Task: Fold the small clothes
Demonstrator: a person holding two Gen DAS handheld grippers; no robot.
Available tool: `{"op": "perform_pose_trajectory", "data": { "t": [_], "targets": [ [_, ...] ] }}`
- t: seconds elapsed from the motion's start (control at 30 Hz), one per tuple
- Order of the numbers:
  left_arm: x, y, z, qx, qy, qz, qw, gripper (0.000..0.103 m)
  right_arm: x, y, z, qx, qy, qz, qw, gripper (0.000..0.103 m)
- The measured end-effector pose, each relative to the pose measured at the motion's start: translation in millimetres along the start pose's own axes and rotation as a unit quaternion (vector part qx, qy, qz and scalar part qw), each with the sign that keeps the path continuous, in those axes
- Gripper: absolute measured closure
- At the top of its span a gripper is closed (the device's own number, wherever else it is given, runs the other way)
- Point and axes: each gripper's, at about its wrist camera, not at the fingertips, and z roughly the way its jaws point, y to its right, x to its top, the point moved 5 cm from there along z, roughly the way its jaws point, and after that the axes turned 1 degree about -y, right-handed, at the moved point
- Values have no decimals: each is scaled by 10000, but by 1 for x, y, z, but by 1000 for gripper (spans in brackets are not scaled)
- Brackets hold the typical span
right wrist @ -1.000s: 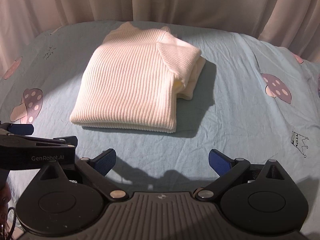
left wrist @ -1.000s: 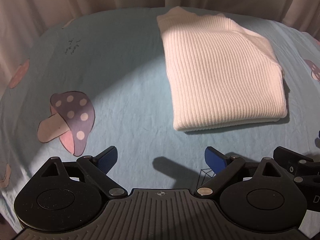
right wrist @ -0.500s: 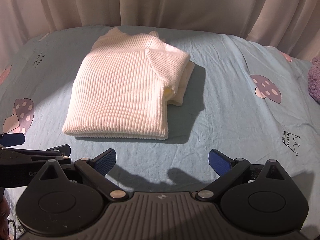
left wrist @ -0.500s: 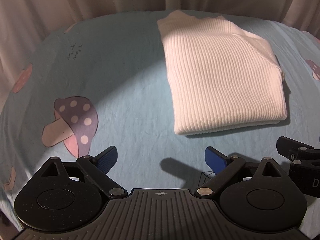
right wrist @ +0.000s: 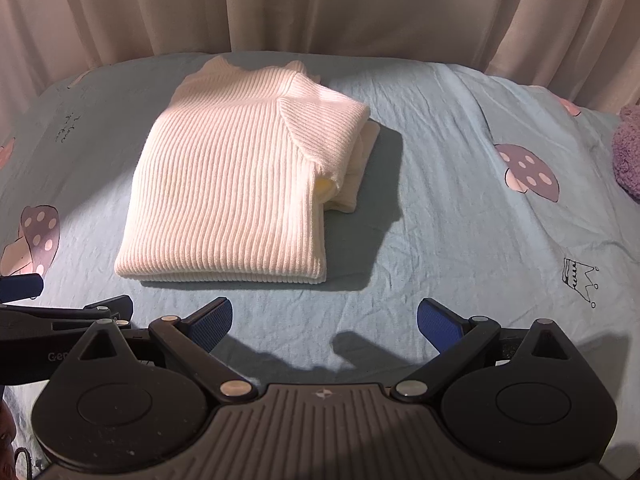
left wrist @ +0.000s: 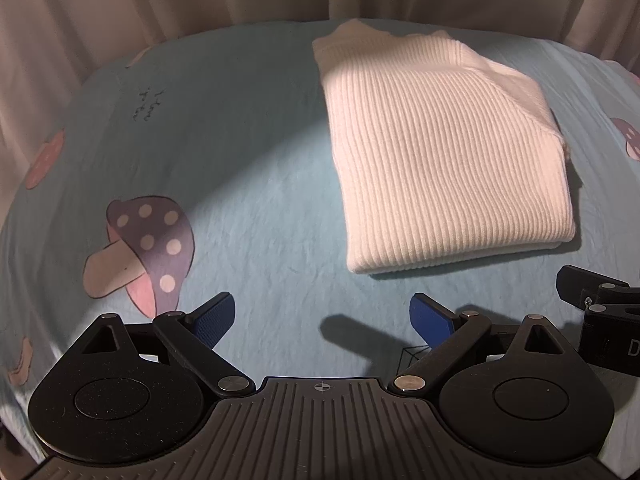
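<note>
Lying on the blue mushroom-print bed sheet (right wrist: 460, 184), the white ribbed sweater (right wrist: 232, 184) was found already folded into a compact rectangle, with a sleeve edge tucked under and peeking out along its right side. It was seen ahead of the right claw (right wrist: 324, 322) and ahead and to the right of the left claw (left wrist: 322, 318), well apart from both. Each claw was held spread wide with nothing between its blue pads, and both were kept low over the sheet at the near edge of the bed. The folding itself was judged to be essentially complete, so the step in hand was taken to be a release and a check of the result. For the next move, little was thought to be required: either the protruding sleeve edge would need to be nudged under, or the bundle left alone. A purple fuzzy item (right wrist: 628, 152) was noted at the far right of the bed, beneath the curtain (right wrist: 320, 4).
</note>
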Motion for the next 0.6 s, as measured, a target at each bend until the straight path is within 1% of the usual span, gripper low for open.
{"op": "perform_pose_trajectory", "data": {
  "t": [0.6],
  "targets": [
    [2,2,-1,-29,7,4,10000,5,2,1,2,-48,8,-16,10000,4]
  ]
}}
